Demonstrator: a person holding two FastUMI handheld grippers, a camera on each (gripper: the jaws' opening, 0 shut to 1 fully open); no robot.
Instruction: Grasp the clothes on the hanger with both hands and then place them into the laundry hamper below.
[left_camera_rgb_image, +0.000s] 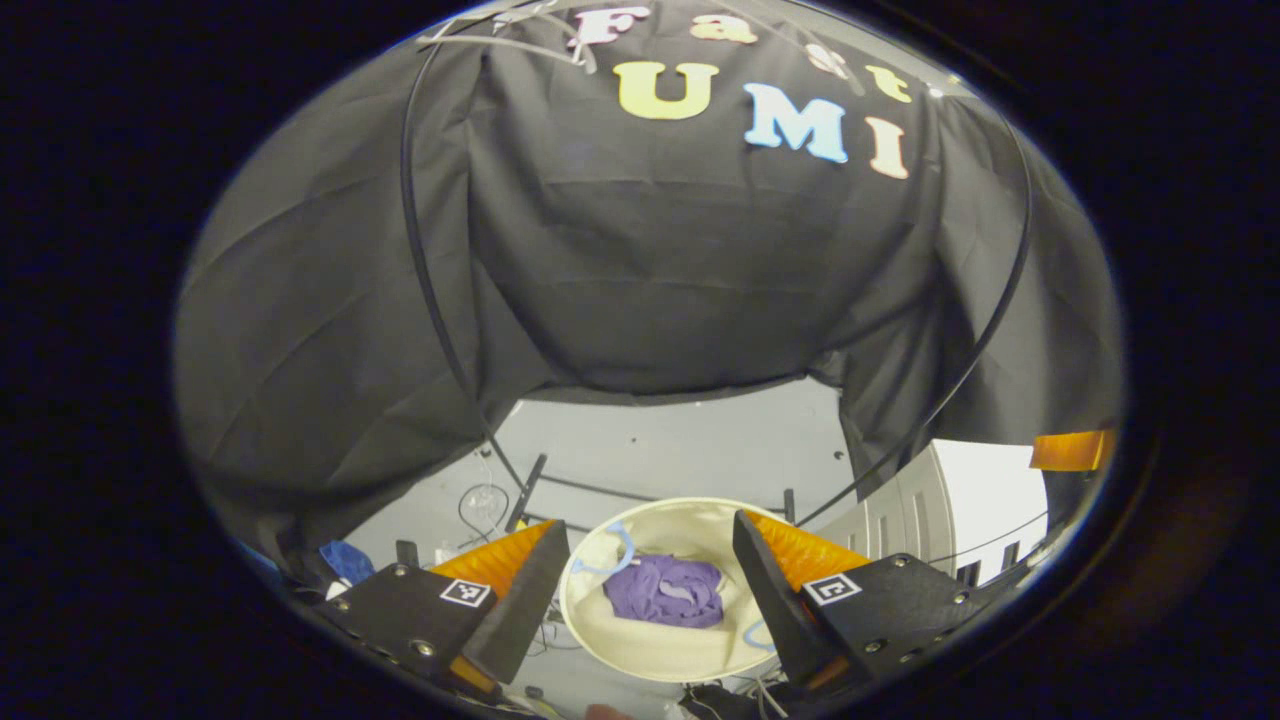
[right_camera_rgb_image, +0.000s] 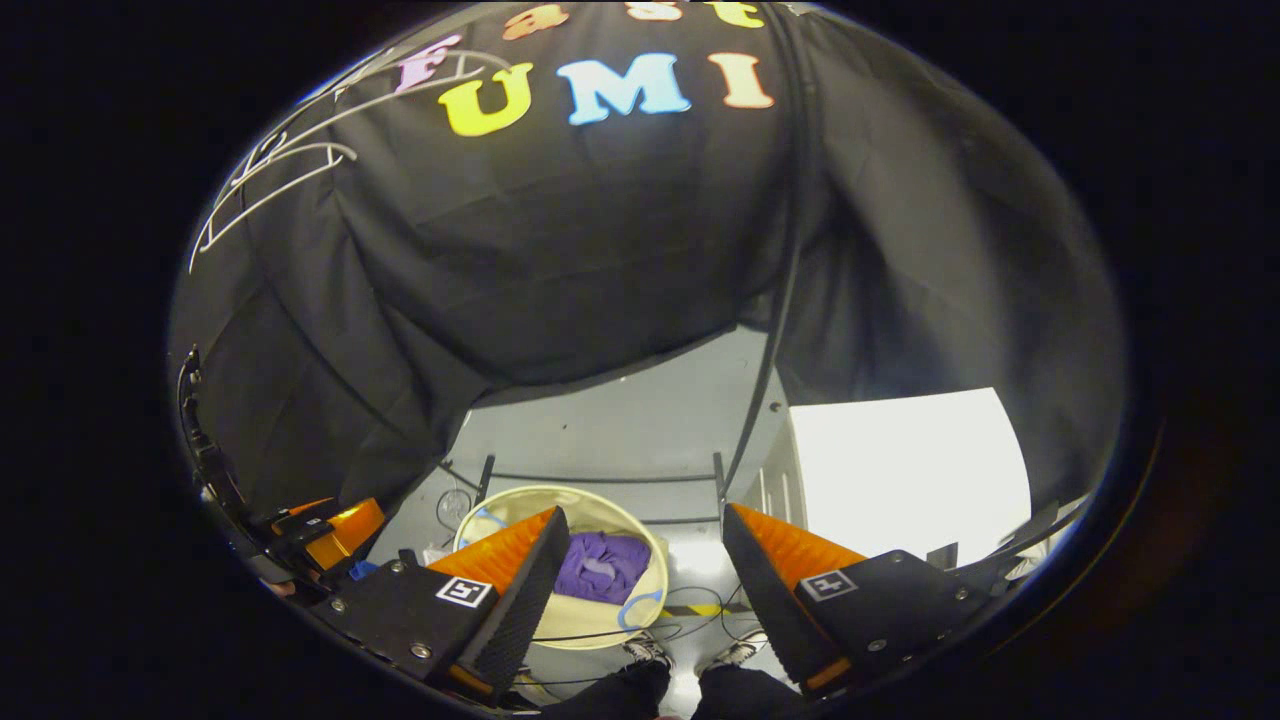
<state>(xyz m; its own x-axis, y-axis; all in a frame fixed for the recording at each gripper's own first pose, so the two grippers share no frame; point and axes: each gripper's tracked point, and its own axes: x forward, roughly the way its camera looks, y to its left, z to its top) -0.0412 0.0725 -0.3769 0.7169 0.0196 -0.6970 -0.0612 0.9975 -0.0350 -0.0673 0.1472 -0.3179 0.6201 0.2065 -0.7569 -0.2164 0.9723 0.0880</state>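
A purple garment (left_camera_rgb_image: 667, 590) lies crumpled in the bottom of the round cream laundry hamper (left_camera_rgb_image: 640, 655) on the floor. My left gripper (left_camera_rgb_image: 650, 590) hangs open above the hamper, nothing between its fingers. In the right gripper view the same purple garment (right_camera_rgb_image: 602, 565) sits in the hamper (right_camera_rgb_image: 640, 620) at lower left. My right gripper (right_camera_rgb_image: 640, 570) is open too, held to the right of the hamper and high over the floor. A bare white hanger (right_camera_rgb_image: 270, 190) hangs at the upper left; the white hanger (left_camera_rgb_image: 510, 35) also appears at the top of the left gripper view.
A white cabinet (right_camera_rgb_image: 900, 460) stands to the right of the hamper. Black rack tubes (left_camera_rgb_image: 430, 300) curve down in front of the cloth wall. Cables (right_camera_rgb_image: 690, 615) trail over the grey floor. The person's shoes (right_camera_rgb_image: 690, 655) stand just before the hamper. The other gripper (right_camera_rgb_image: 330, 530) is at left.
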